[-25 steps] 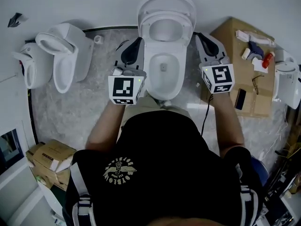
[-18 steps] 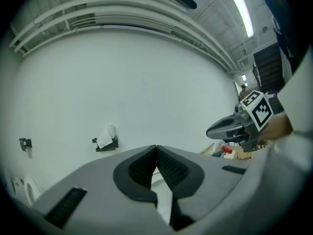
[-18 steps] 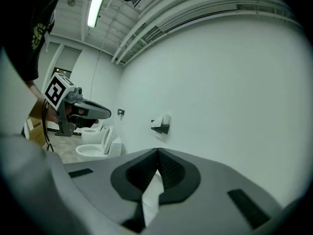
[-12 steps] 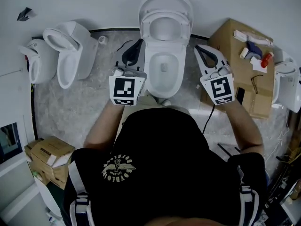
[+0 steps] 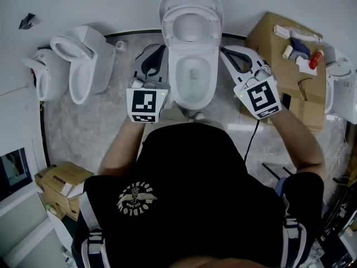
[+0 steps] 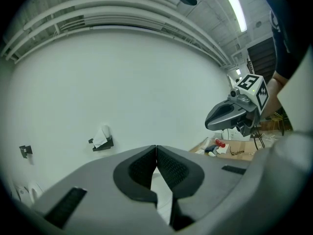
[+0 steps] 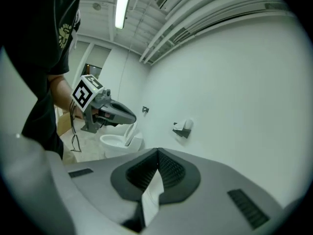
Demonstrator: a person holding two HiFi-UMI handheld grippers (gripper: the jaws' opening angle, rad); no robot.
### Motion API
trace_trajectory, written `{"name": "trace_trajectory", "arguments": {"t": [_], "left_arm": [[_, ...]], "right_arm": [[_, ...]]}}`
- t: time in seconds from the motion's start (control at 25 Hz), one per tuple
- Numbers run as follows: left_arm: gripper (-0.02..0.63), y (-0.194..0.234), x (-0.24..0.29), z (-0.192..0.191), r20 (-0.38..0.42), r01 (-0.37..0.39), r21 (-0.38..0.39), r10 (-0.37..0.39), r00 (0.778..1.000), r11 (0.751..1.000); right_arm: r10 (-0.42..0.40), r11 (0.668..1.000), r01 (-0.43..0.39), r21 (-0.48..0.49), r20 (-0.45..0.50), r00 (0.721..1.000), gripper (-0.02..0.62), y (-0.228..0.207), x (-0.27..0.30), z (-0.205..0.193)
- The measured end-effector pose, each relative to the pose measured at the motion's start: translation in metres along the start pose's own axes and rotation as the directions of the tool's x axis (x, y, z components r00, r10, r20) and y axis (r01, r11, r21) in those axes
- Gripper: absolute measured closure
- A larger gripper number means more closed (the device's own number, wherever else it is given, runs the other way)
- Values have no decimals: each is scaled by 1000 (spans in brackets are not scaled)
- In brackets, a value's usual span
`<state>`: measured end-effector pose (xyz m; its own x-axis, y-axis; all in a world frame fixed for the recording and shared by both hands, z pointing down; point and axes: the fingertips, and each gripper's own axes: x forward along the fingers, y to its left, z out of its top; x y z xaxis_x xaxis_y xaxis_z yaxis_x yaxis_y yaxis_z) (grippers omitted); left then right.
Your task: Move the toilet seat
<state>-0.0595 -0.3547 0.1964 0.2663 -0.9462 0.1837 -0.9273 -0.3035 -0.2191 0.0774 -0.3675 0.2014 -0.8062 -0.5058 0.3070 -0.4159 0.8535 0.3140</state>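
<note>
Toilet [image 5: 191,77], toilet seat [image 5: 169,15] upright, left gripper [image 5: 158,52] and right gripper [image 5: 227,52] flanking bowl, jaws closed tight, empty, bowl's foot hidden behind person [image 5: 189,194].

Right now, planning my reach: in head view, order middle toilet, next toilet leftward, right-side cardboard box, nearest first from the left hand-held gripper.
1. Middle toilet, beside the left hand-held gripper.
2. Next toilet, leftward.
3. Cardboard box, far right.

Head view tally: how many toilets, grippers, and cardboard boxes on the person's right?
Toilets: 3 (centre toilet, left toilet, far-left toilet)
Grippers: 2 (left gripper, right gripper)
Cardboard box on the right: 1
Total: 6
White fixture at right edge: too cut off, not counted.
</note>
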Motion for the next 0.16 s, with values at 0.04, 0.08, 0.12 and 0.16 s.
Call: {"name": "trace_trajectory", "arguments": {"t": [0.04, 0.08, 0.12, 0.16], "left_arm": [[581, 2, 2, 0, -1, 1, 2, -1, 1000, 1000], [581, 5, 3, 0, -3, 1, 3, -1, 1000, 1000], [581, 8, 4, 0, -4, -1, 3, 1, 1000, 1000], [581, 12, 5, -1, -6, -4, 2, 4, 1000, 1000]], "right_arm": [[-26, 999, 25, 37, 13, 1000, 566, -3, 1, 1], [-49, 996, 47, 75, 26, 998, 566, -7, 3, 3], [-72, 991, 67, 113, 39, 997, 566, -9, 5, 5], [-93, 985, 85, 151, 51, 994, 566, -11, 7, 7]]}}
